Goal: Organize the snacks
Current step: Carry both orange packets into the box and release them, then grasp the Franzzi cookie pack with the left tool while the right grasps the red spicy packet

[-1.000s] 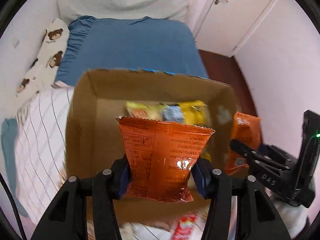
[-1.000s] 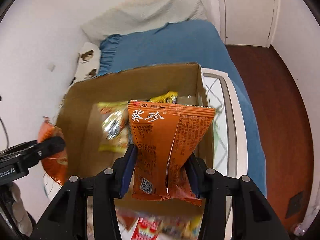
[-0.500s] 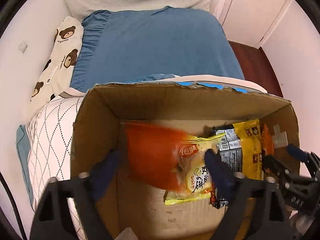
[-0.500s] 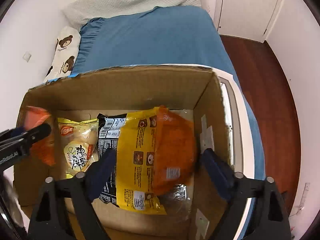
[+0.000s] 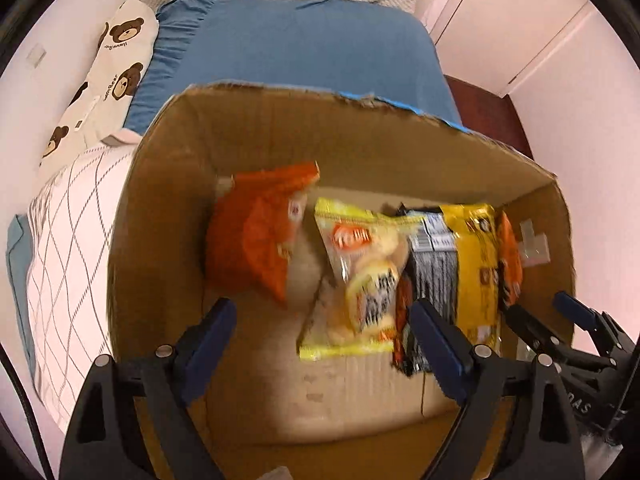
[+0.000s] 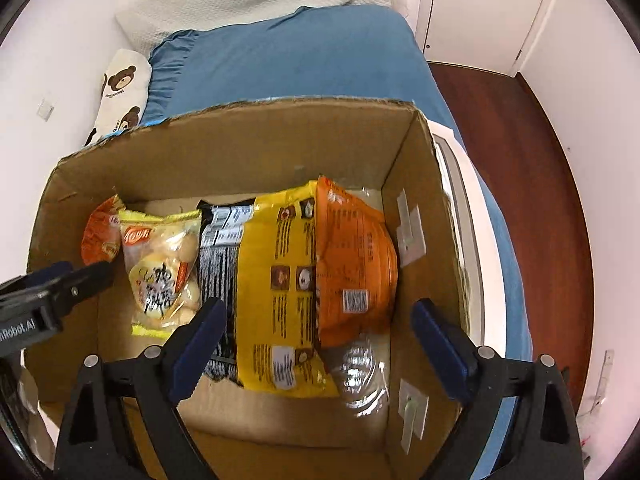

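Drop-off step judged just done: both grippers are seen empty above the cardboard box [image 5: 168,208], and 2 orange packets lie inside. Far left, bear-print pillow [image 5: 108,76] and checked quilt [image 5: 68,240] are seen beside the box, blue bedspread [image 5: 296,48] behind it. Left gripper [image 5: 320,332] is held over the box's near-left part, fingers spread wide, nothing pinched between them. Left orange packet [image 5: 256,236] is found against the left wall, blurred, possibly not settled; cannot be told for sure. Just right of it a pale yellow snack bag [image 5: 368,276] lies flat on the floor, then a black-and-yellow packet [image 6: 276,280] overlapping it at center. Right orange packet [image 6: 352,256] rests on top of that packet's right half, close to the right wall, with a clear plastic wrapper [image 6: 360,364] showing under its near edge. Right gripper [image 6: 316,340] is held over this pile, fingers spread apart, gripping nothing. Tape patches are noted on the right wall, wood floor [image 6: 520,160] and closet doors beyond. Next move is judged to call for both grippers being lifted straight up and out, then turned to whatever snacks remain outside; none are visible here. In the way: tall box walls and near rim, and the 2 grippers being close together, so withdrawal should be kept vertical to avoid snagging packets.
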Action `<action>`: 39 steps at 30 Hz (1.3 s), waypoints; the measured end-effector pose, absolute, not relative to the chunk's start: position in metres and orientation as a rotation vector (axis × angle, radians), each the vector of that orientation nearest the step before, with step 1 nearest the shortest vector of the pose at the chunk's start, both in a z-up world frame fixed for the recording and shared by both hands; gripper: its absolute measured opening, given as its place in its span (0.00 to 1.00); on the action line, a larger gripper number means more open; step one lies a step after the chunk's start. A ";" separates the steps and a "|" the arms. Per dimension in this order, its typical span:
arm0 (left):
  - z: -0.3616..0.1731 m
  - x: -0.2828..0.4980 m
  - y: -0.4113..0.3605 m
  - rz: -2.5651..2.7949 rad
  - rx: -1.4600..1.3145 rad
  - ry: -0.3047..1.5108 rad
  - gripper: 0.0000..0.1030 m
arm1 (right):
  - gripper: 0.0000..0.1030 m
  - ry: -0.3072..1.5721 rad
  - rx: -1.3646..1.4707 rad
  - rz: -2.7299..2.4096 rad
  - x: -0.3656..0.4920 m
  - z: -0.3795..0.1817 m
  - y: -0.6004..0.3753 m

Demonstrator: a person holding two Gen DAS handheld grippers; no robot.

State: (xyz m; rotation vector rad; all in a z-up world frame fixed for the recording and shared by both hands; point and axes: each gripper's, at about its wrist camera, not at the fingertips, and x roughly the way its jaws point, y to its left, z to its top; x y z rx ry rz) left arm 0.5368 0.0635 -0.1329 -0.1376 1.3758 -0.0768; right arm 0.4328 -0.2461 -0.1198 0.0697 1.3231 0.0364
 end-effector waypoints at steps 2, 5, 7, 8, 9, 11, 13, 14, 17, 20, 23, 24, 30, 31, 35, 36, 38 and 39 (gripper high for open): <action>-0.129 0.523 0.063 -0.086 -0.140 1.368 0.86 | 0.93 1.312 0.062 0.034 0.426 -0.114 -0.245; -0.121 0.506 0.062 -0.081 -0.128 1.336 0.86 | 0.93 1.289 0.065 0.035 0.406 -0.105 -0.246; -0.111 0.492 0.063 -0.077 -0.126 1.287 0.86 | 0.93 1.273 0.069 0.046 0.395 -0.098 -0.246; -0.106 0.487 0.063 -0.077 -0.124 1.265 0.86 | 0.93 1.260 0.066 0.051 0.387 -0.094 -0.245; -0.101 0.481 0.062 -0.076 -0.115 1.243 0.86 | 0.93 1.249 0.059 0.051 0.382 -0.090 -0.244; -0.091 0.468 0.060 -0.075 -0.093 1.204 0.86 | 0.93 1.224 0.050 0.055 0.370 -0.082 -0.239; -0.083 0.459 0.059 -0.077 -0.077 1.181 0.86 | 0.93 1.194 0.039 0.058 0.359 -0.073 -0.236; -0.079 0.454 0.059 -0.082 -0.073 1.169 0.86 | 0.93 1.180 0.036 0.061 0.353 -0.068 -0.236; -0.064 0.435 0.057 -0.090 -0.067 1.125 0.86 | 0.93 1.134 0.033 0.070 0.332 -0.052 -0.230; -0.051 0.419 0.057 -0.097 -0.064 1.084 0.86 | 0.93 1.092 0.025 0.073 0.319 -0.036 -0.223; -0.035 0.399 0.053 -0.104 -0.053 1.038 0.86 | 0.93 1.048 0.016 0.070 0.300 -0.019 -0.223; -0.031 0.394 0.051 -0.106 -0.050 1.024 0.86 | 0.93 1.032 0.016 0.069 0.294 -0.014 -0.223; -0.002 0.363 0.048 -0.134 -0.056 0.959 0.86 | 0.93 0.960 0.037 0.064 0.265 0.014 -0.226; 0.001 0.358 0.047 -0.139 -0.058 0.953 0.86 | 0.93 0.956 0.048 0.069 0.260 0.018 -0.228; 0.008 0.341 0.048 -0.151 -0.070 0.945 0.86 | 0.93 0.952 0.087 0.090 0.242 0.028 -0.232; 0.007 0.338 0.050 -0.150 -0.075 0.949 0.86 | 0.93 0.956 0.094 0.095 0.237 0.028 -0.232; 0.002 0.332 0.055 -0.141 -0.082 0.962 0.86 | 0.93 0.967 0.101 0.100 0.231 0.024 -0.233; -0.001 0.329 0.058 -0.133 -0.082 0.969 0.86 | 0.93 0.979 0.110 0.103 0.227 0.020 -0.234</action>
